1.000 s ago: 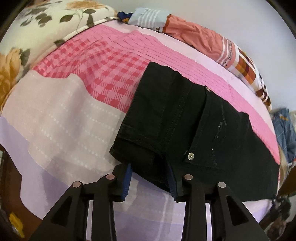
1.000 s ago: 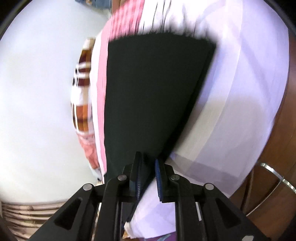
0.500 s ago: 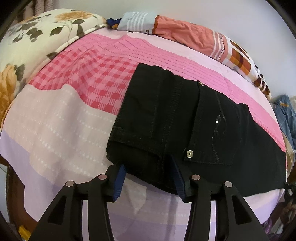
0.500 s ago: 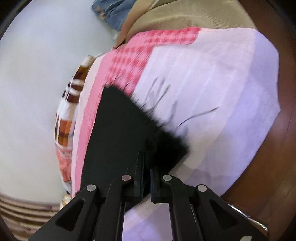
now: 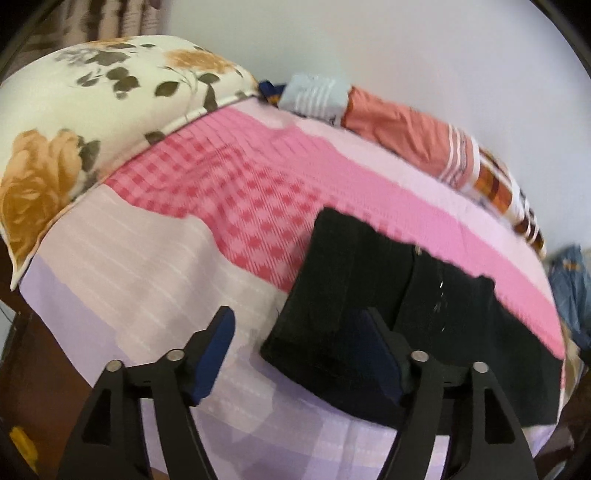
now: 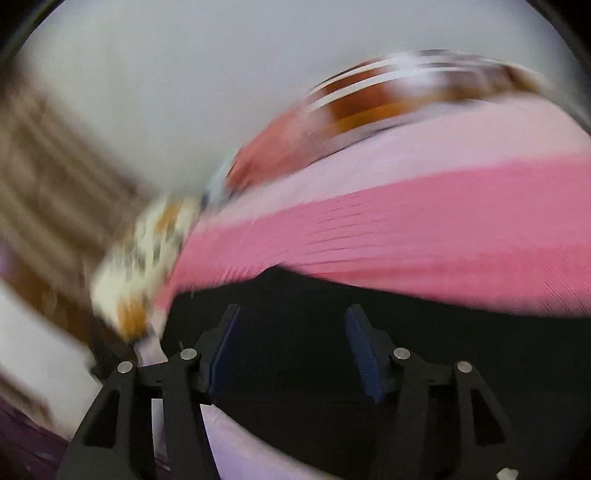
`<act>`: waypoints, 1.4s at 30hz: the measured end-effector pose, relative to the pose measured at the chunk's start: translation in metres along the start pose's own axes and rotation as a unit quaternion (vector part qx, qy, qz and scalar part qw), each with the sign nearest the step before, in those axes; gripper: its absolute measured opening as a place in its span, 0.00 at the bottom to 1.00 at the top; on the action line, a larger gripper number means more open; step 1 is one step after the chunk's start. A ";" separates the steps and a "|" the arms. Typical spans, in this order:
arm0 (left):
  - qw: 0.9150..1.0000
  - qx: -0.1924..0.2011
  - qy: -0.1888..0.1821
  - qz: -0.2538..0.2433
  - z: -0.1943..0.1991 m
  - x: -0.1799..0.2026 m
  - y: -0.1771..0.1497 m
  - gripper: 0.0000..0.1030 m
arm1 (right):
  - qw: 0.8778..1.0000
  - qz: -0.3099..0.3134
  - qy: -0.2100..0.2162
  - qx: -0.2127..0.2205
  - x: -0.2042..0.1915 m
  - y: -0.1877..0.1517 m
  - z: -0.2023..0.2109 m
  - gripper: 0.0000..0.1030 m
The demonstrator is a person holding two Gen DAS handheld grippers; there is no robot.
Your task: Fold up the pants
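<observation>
Bedsheet (image 5: pixel 155 258) covers the mattress: bands of pale lilac, beige-pink, red-pink gingham and solid pink. Floral pillow (image 5: pixel 74 122), cream with orange roses and dark leaves, lies at the sheet's far left corner, overlapping its edge. Folded cloth pile (image 5: pixel 406 129) in salmon, light blue and orange-brown check runs along the far edge against the plain white wall (image 5: pixel 406 48). Blue denim item (image 5: pixel 570 288) at right edge, blurred. Striped curtain (image 5: pixel 110 18) top left. Right wrist view heavily motion-blurred.
</observation>
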State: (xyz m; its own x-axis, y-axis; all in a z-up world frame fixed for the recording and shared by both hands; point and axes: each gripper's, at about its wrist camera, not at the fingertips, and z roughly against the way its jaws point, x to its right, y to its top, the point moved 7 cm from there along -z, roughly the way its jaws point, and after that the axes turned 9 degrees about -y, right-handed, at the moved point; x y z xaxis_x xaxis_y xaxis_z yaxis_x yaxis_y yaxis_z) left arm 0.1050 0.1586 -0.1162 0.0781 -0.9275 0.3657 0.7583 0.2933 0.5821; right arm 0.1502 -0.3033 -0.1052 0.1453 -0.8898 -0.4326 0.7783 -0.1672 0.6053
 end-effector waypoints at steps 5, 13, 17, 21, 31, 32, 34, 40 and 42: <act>1.000 0.006 0.007 0.002 0.004 -0.008 0.004 0.73 | 0.987 0.134 -0.007 -0.083 -0.056 0.020 -0.105 0.53; 0.999 -0.030 -0.005 0.039 -0.021 -0.020 -0.010 0.74 | 0.981 0.139 -0.003 -0.138 -0.040 0.023 -0.154 0.47; 0.998 -0.048 -0.009 0.049 -0.032 -0.022 -0.018 0.74 | 0.974 0.166 0.011 -0.153 -0.056 0.014 -0.168 0.33; 0.997 -0.045 -0.008 0.055 -0.031 -0.024 -0.019 0.78 | 0.972 0.180 0.012 -0.153 -0.061 0.015 -0.174 0.27; 0.997 -0.044 -0.007 0.069 -0.032 -0.028 -0.018 0.81 | 0.972 0.200 -0.059 -0.108 -0.059 0.027 -0.182 0.06; 0.997 -0.044 -0.007 0.067 -0.033 -0.028 -0.018 0.81 | 0.971 0.204 -0.069 -0.101 -0.059 0.029 -0.184 0.06; 0.997 -0.043 -0.007 0.068 -0.033 -0.028 -0.018 0.82 | 0.972 0.195 -0.085 -0.097 -0.054 0.037 -0.191 0.04; 0.996 -0.047 -0.009 0.076 -0.032 -0.030 -0.017 0.82 | 0.980 0.161 -0.064 -0.094 -0.047 0.040 -0.191 0.03; 0.996 -0.039 -0.002 0.074 -0.030 -0.031 -0.016 0.82 | 0.984 0.148 -0.067 -0.068 -0.046 0.045 -0.175 0.03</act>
State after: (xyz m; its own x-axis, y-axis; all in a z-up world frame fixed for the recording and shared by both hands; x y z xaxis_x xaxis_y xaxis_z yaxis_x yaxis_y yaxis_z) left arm 0.1100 0.1759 -0.1592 0.1908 -0.8743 0.4463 0.7866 0.4082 0.4634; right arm 0.2857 -0.1955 -0.1746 0.3024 -0.9407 -0.1535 0.7901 0.1572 0.5925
